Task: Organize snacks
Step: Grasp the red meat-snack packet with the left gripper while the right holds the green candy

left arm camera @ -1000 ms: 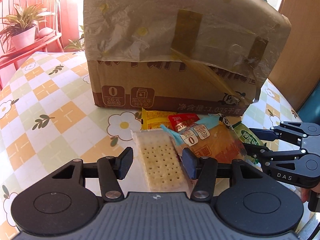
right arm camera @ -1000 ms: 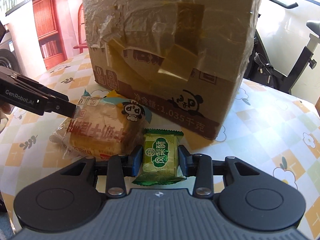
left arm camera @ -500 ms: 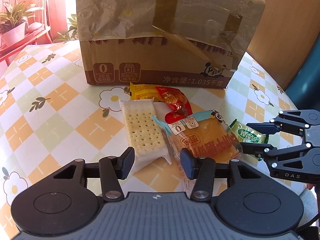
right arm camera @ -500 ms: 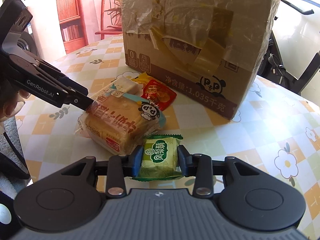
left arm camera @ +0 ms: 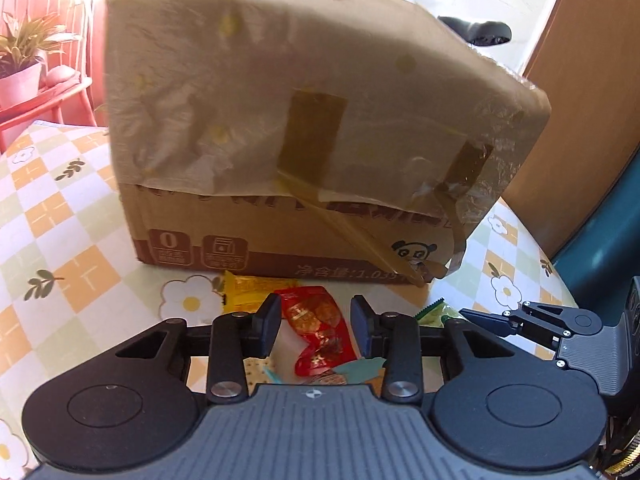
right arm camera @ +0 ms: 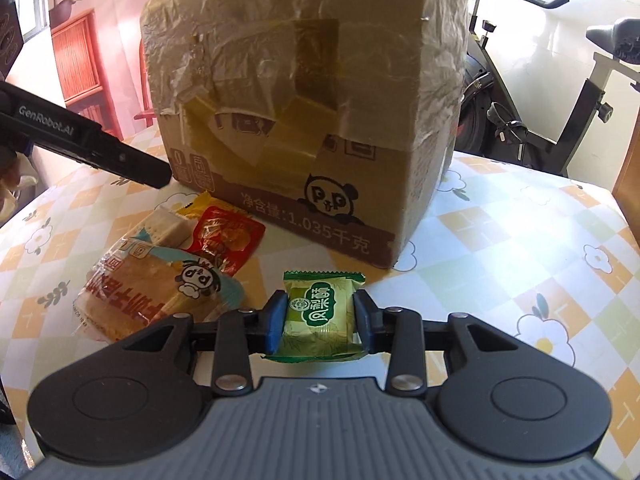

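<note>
A taped cardboard box [left arm camera: 304,152] stands on the table; it also shows in the right wrist view [right arm camera: 312,112]. Snacks lie in front of it: a red packet [left arm camera: 316,324] [right arm camera: 226,238], a yellow packet [left arm camera: 250,286], a cracker pack [right arm camera: 166,228] and a bread pack [right arm camera: 148,284]. My left gripper [left arm camera: 316,320] is open, its fingers either side of the red packet, above it. My right gripper [right arm camera: 320,320] is shut on a green pastry packet [right arm camera: 320,312], held just above the table.
The table has a checked flower cloth [right arm camera: 520,248]. An exercise bike [right arm camera: 560,80] stands behind the table on the right. A red shelf with a potted plant [left arm camera: 20,68] is at the far left. A wooden door [left arm camera: 588,80] is to the right.
My left gripper has moved forward from over the cracker and bread packs to the red packet near the box. My right gripper keeps the green packet and has moved closer to the box.
</note>
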The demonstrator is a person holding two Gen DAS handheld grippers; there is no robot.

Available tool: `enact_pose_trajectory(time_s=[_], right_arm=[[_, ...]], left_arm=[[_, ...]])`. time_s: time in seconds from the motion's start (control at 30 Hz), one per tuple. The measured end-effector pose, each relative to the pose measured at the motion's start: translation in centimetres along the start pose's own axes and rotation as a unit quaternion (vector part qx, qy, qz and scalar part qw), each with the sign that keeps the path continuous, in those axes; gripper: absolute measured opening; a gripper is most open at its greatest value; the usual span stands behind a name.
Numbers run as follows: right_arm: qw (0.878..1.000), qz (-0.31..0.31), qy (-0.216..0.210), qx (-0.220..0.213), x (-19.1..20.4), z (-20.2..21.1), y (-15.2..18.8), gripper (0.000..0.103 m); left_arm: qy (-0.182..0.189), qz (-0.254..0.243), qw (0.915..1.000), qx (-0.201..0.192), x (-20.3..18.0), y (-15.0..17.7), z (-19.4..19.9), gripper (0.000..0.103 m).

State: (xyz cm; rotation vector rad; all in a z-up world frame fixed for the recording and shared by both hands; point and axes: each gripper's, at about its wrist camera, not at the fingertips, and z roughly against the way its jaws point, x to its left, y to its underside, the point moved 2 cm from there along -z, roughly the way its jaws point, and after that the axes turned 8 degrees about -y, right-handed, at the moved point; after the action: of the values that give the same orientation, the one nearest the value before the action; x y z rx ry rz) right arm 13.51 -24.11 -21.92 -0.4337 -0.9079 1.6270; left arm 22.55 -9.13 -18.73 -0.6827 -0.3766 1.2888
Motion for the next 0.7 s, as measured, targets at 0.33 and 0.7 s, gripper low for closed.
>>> enact_pose_trajectory(time_s=[0.33, 0.7], right_arm=[[1.0, -0.021, 0.001, -0.017, -1.0, -0.3, 1.6, 0.038], [0.999, -0.023, -0.005, -0.029, -1.1, -0.1, 2.0, 0.038]], left_arm=[[-0.051, -0.024, 0.9976, 0.04, -2.9, 1.6, -4.8, 0.039], [-0.076, -0.046, 0.9958, 0.025, -5.5, 2.1, -5.4, 0.051]])
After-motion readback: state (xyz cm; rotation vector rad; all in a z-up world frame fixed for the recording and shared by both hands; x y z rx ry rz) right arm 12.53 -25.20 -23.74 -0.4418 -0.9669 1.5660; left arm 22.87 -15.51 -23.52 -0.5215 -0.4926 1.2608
